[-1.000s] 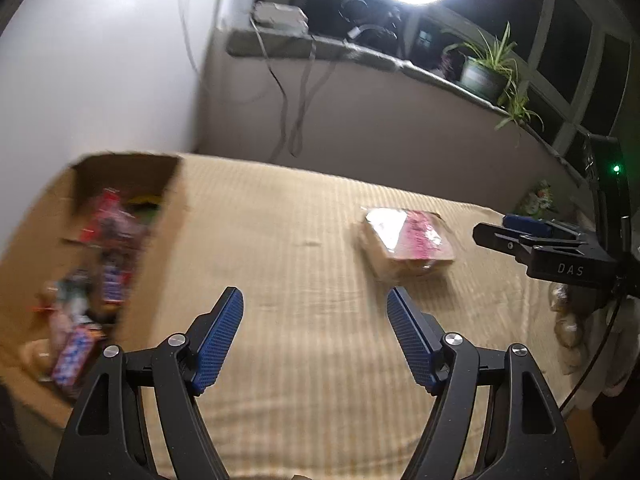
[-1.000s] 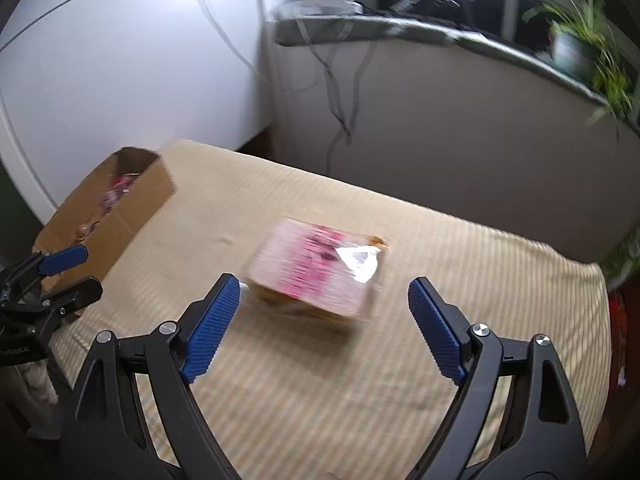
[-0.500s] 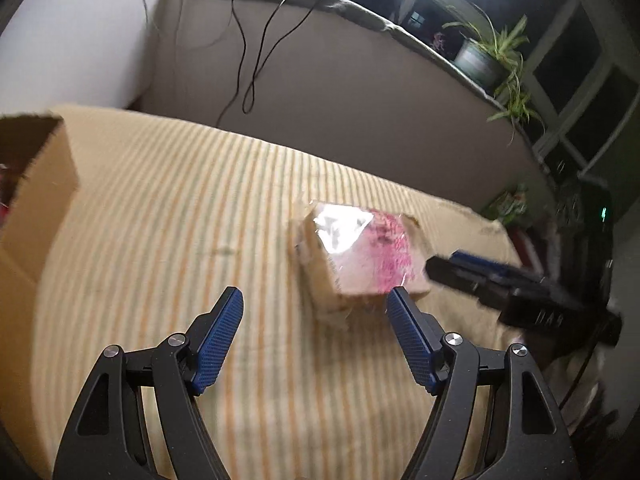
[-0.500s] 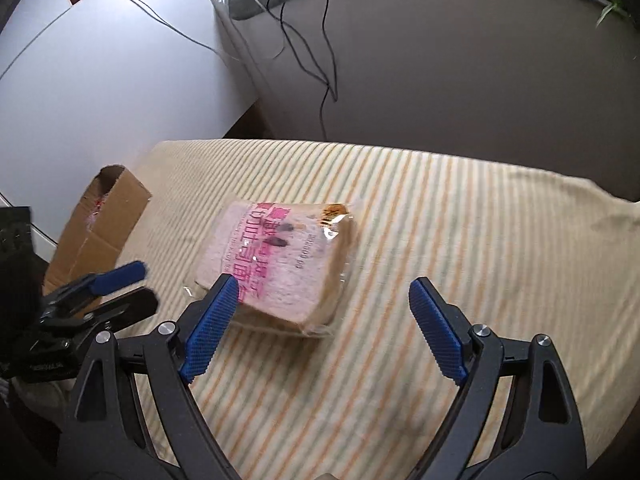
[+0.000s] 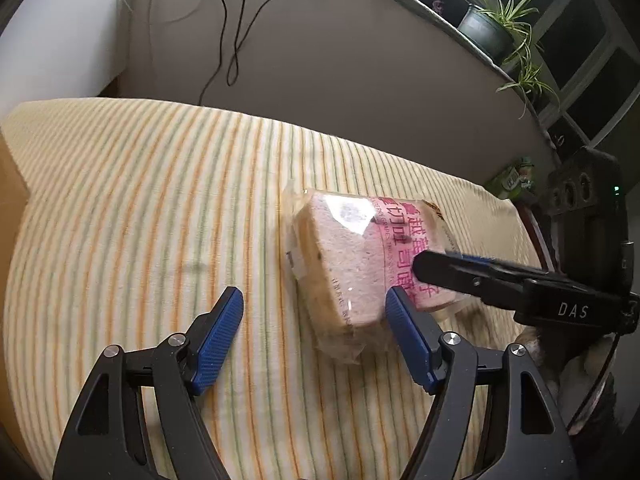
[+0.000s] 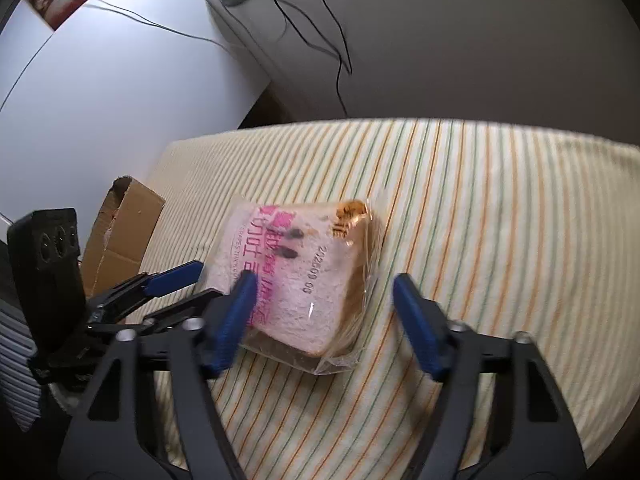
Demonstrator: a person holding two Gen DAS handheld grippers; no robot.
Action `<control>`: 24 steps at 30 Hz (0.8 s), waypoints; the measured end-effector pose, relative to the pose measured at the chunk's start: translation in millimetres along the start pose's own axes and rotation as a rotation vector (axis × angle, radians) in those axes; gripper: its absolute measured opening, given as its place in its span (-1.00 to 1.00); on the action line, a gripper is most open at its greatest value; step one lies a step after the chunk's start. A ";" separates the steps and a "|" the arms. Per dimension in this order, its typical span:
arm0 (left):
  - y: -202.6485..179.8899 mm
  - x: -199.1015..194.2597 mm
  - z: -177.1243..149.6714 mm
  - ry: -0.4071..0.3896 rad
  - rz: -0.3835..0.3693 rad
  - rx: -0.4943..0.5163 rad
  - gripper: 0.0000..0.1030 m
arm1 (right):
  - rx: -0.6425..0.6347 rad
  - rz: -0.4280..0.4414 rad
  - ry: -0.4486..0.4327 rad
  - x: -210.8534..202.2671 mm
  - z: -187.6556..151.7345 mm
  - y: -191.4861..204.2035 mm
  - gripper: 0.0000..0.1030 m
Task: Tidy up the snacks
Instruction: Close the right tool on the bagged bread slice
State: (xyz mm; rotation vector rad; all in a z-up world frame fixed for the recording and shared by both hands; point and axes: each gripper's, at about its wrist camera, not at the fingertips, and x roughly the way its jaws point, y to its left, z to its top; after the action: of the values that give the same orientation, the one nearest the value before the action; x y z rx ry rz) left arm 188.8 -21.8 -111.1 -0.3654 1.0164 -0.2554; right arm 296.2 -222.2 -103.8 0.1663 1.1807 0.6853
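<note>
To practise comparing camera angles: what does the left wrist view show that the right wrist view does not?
Only the left wrist view shows the potted plants on the ledge. Only the right wrist view shows the cardboard box plainly, and the left gripper from outside. Both show the wrapped bread on the striped cloth; the right gripper is closing around the bread, not yet pressing it.

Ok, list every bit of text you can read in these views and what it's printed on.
"DAS": white letters on the right gripper body, left wrist view.
"212500 00": roughly, a black stamped code on the bread bag; digits uncertain.
Large pink characters on the bag: not Latin script, not transcribed.
Small pink English line on the bag: too small and blurred to read.
</note>
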 end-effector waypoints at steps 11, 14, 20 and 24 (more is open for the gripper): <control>-31.5 22.8 -3.4 0.039 0.076 0.207 1.00 | 0.015 0.046 0.026 3.6 -3.1 -2.5 0.16; -33.0 23.4 -3.0 0.051 0.077 0.216 0.99 | 0.009 0.040 0.024 1.1 -4.7 -3.2 0.15; -30.9 15.5 -1.0 0.045 0.022 0.147 0.69 | 0.013 0.039 0.022 -1.5 -7.2 -3.9 0.10; -22.0 5.4 4.7 0.021 -0.052 0.081 0.62 | 0.018 0.044 0.020 -4.8 -8.5 -6.6 0.08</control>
State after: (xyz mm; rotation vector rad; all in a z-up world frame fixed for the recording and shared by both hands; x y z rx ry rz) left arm 194.7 -43.0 -104.0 -0.3163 1.0146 -0.3470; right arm 290.4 -232.1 -106.4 0.2014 1.2058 0.7163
